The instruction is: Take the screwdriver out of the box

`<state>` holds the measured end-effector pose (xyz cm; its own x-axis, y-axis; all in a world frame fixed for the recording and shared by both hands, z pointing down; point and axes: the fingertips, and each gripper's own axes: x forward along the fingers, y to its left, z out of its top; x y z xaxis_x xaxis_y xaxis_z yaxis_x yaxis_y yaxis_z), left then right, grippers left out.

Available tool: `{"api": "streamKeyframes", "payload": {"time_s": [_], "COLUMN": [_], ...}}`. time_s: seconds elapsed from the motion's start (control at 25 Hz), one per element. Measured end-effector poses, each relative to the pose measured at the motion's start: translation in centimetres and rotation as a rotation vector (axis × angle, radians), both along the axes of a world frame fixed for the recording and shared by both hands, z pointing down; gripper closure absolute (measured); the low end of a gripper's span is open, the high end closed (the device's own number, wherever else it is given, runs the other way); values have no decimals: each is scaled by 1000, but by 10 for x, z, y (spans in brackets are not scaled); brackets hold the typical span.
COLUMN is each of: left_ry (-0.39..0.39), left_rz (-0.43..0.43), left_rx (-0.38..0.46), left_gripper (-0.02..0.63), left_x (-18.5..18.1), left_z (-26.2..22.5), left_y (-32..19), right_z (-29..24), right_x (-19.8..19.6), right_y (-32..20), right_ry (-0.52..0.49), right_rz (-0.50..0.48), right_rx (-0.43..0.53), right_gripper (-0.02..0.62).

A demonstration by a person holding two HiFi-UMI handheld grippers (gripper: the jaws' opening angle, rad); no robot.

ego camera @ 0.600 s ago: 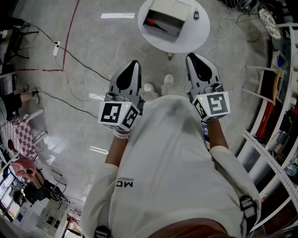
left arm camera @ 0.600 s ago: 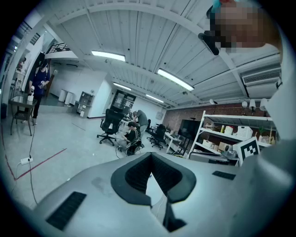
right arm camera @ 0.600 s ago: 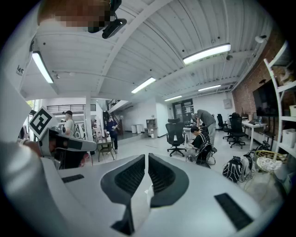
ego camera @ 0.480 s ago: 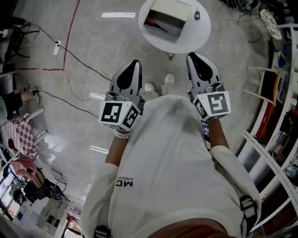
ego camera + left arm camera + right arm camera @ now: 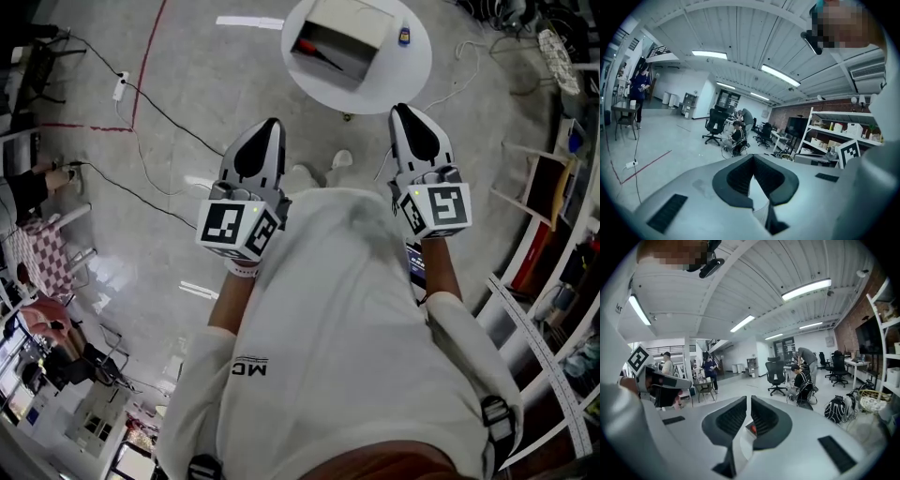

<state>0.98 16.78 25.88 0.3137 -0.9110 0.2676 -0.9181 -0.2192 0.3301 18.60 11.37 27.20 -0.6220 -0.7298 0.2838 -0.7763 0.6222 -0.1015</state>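
Note:
A white open box stands on a round white table ahead of me. Inside it lies the screwdriver, with a red handle and a dark shaft. My left gripper and right gripper are held side by side near the person's chest, well short of the table. Both point toward the table, both are shut, and neither holds anything. In the left gripper view the jaws meet at their tips. In the right gripper view only a thin slit shows at the gripper, and a red spot of the screwdriver peeks through lower down.
A small blue object sits on the table beside the box. Cables and a red tape line cross the grey floor at left. Shelving runs along the right side. People sit by office chairs farther off.
The head view has shifted a little, so the table sits slightly further right and up. The right gripper shows a bit further right. Both grippers stay shut and empty.

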Motion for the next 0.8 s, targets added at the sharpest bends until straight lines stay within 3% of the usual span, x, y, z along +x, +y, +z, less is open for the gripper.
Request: {"api": "streamKeyframes", "payload": {"time_s": [0.28,0.44,0.8], "left_ry": [-16,-14,30], "left_rz": [-38,-16,73], "left_rx": [-58,-67,-41], "left_gripper": [600,600,600], "left_x": [-11,-18,-92], "left_z": [16,22,26], "left_y": [-19,-45,-133], "right_z": [16,25,31], "right_x": [-14,-39,-129], "right_y": [-28,-40,-107], "right_ry": [-3,16,83], "right_rz": [-56,-148,-146], "right_rx": [-38,-74,-63], "right_gripper": [511,512,512]}}
